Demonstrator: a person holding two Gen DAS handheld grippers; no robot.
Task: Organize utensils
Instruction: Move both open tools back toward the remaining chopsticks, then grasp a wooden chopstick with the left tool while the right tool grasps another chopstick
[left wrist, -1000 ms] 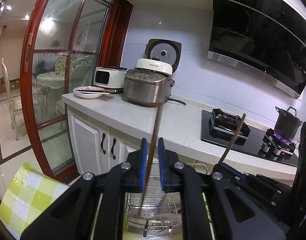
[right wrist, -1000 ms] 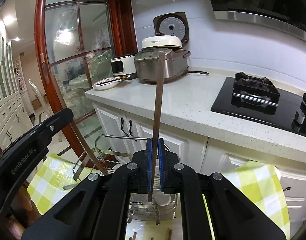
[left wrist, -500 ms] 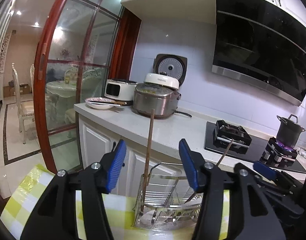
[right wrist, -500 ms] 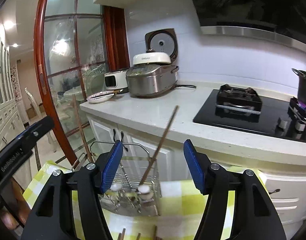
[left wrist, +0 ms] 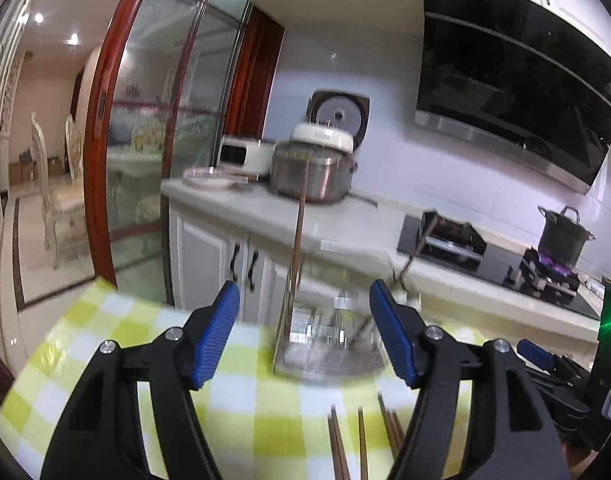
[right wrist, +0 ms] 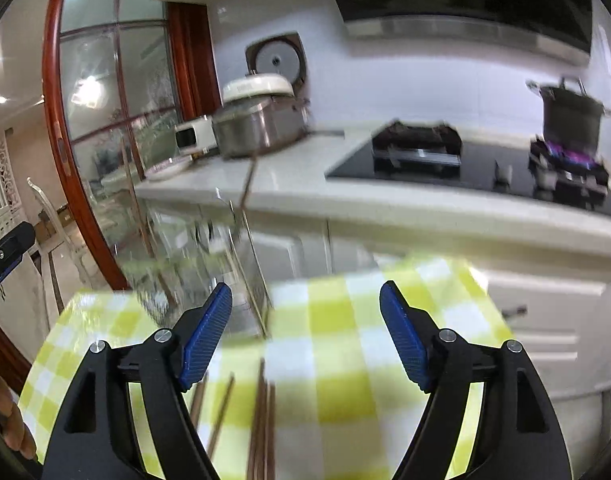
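Observation:
A wire utensil rack (left wrist: pixel 329 332) stands on the yellow-checked tablecloth (left wrist: pixel 117 336) with two brown chopsticks in it, one upright (left wrist: pixel 299 236) and one leaning right (left wrist: pixel 419 246). My left gripper (left wrist: pixel 305 336) hangs just in front of the rack, its jaws opening with nothing between them. In the right wrist view the rack (right wrist: pixel 209 272) sits to the upper left of my right gripper (right wrist: pixel 305 332), whose jaws are also opening and empty. Several loose chopsticks (right wrist: pixel 261 420) lie on the cloth below it, also seen as chopsticks (left wrist: pixel 361 440) in the left wrist view.
Behind the table runs a white counter (left wrist: pixel 345 224) with a rice cooker (left wrist: pixel 313 172), a plate (left wrist: pixel 209 178) and a black hob (right wrist: pixel 477 164) where a pot (right wrist: pixel 569 116) sits over a lit flame. A red-framed glass door (left wrist: pixel 105 140) is at left. A hand (right wrist: pixel 5 416) shows at the lower left edge.
Both grippers were shut on a chopstick held over the rack. They opened, left the chopsticks standing in the rack, and drew back, so the loose chopsticks on the cloth came into view.

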